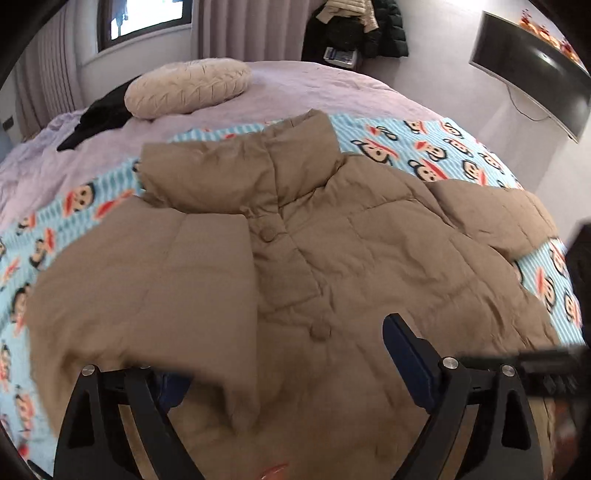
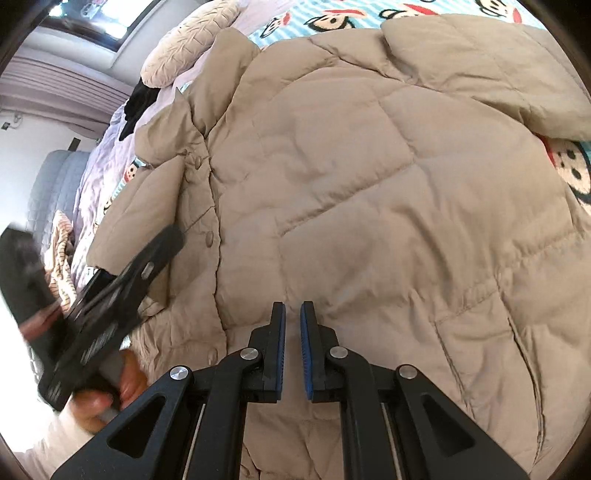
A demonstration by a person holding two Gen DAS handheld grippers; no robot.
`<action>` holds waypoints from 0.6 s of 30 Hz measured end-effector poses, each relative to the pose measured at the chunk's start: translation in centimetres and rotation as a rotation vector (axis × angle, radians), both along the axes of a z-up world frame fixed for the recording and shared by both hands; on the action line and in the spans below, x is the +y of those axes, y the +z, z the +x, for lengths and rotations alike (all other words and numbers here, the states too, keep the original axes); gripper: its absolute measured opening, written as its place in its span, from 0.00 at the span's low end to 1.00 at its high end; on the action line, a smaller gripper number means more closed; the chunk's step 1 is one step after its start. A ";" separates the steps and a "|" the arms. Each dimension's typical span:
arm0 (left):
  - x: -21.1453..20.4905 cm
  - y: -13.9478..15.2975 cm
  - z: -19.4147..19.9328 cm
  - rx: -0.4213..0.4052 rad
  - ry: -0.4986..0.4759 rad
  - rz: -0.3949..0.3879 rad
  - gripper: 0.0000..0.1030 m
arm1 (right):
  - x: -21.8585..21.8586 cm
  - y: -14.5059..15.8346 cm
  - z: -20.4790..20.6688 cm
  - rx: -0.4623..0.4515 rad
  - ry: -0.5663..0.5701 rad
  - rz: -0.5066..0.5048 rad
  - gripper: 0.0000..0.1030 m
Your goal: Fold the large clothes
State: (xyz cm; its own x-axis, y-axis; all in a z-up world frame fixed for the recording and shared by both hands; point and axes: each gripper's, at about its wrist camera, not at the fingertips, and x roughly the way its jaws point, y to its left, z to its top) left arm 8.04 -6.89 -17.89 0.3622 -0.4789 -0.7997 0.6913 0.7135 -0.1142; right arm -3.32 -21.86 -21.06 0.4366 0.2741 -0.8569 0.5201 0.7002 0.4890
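A tan puffer jacket [image 1: 332,240] lies front-up on a monkey-print blanket [image 1: 436,151] on the bed. Its left sleeve [image 1: 147,280] is folded in over the chest. My left gripper [image 1: 284,354] is open wide; the sleeve cuff drapes over its left finger [image 1: 173,387], and the right finger [image 1: 406,354] is free above the jacket front. In the right wrist view my right gripper [image 2: 293,314] hovers over the jacket's body [image 2: 369,184] with jaws nearly closed, a narrow gap and nothing between them. The left gripper [image 2: 122,280] shows at that view's left.
A cream round pillow [image 1: 188,88] and a black garment [image 1: 99,114] lie on the lilac bedspread [image 1: 314,88] beyond the jacket. A wall TV [image 1: 532,77] hangs at right. Dark clothes [image 1: 354,26] hang at the back. Striped fabric [image 2: 62,251] lies by the bedside.
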 end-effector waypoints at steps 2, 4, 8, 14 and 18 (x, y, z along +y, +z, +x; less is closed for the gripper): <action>2.6 1.8 -0.2 -0.018 0.020 -0.019 0.91 | -0.9 0.6 0.6 -0.001 0.016 -0.035 0.10; 5.8 3.2 0.4 -0.035 0.069 -0.035 0.91 | -0.3 1.9 1.2 -0.015 0.054 -0.099 0.16; 13.2 3.3 3.6 -0.016 0.255 0.009 0.91 | 3.4 5.3 3.6 -0.100 0.177 -0.251 0.81; 21.0 -2.1 3.3 0.095 0.418 0.176 0.91 | 13.3 7.4 9.4 -0.149 0.484 -0.575 0.81; 20.1 -5.4 3.1 0.094 0.398 0.238 0.91 | 17.9 5.6 12.2 -0.105 0.611 -0.721 0.81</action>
State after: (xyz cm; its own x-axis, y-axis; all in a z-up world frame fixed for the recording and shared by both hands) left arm 11.12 13.18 -23.27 0.4013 -0.1170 -0.9084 0.3536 0.9347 0.0358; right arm 8.85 -3.96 -15.48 0.4772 -0.0991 -0.8732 -0.0582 0.9879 -0.1439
